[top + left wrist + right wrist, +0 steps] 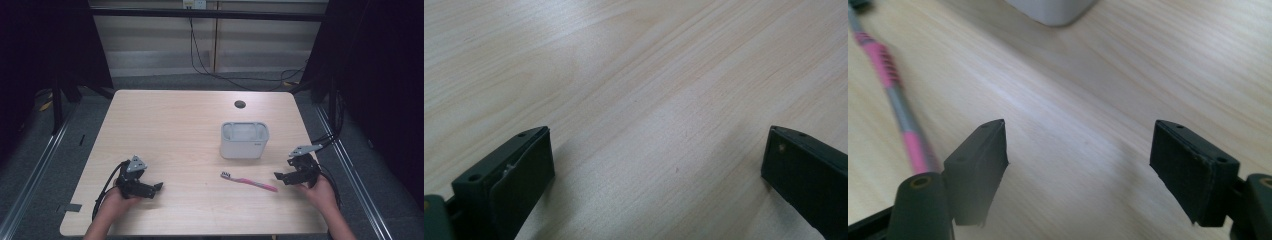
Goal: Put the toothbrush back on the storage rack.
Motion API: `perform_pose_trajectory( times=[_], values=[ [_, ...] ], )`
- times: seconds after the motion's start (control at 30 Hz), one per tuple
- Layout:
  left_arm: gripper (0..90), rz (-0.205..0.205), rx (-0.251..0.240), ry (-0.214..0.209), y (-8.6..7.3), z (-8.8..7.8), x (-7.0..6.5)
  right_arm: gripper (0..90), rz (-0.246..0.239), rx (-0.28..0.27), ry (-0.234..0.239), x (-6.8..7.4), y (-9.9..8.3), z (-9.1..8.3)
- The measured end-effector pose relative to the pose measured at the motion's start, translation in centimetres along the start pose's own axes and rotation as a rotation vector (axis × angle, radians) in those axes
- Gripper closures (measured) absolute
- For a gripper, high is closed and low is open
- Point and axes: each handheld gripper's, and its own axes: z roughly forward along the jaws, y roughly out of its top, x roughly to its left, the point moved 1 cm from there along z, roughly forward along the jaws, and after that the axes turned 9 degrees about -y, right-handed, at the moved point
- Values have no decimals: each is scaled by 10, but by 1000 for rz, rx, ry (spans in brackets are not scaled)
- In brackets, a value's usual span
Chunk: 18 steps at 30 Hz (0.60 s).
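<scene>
A pink and grey toothbrush (250,181) lies flat on the wooden table (175,125), bristle end to the left. In the right gripper view the toothbrush (895,95) runs along the left edge, outside the jaws. Behind it stands a white rectangular holder (244,139), upright and hollow; a corner of the holder (1053,10) shows at the top of the right gripper view. My right gripper (283,171) rests just right of the toothbrush's handle end, open, nothing between its jaws (1078,165). My left gripper (158,190) sits at the front left, open over bare wood (659,165).
A dark round grommet hole (240,104) is set in the table near its far edge. Cables (205,60) trail across the floor behind the table. Metal rails (45,150) flank the table on both sides.
</scene>
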Motion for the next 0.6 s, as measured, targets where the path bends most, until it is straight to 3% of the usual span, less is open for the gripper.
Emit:
perform_pose_trajectory(
  times=[0.5,0.53,0.57,0.6],
  values=[
    [1,2,0,-5,0,0,0,287,-137,79,66,25,21,-23],
    [1,2,0,-6,0,0,0,288,-177,90,68,29,24,-24],
    [1,2,0,-6,0,0,0,288,-177,90,68,29,24,-24],
    [1,1,0,-6,0,0,1,289,-213,114,71,35,27,-24]
  ],
)
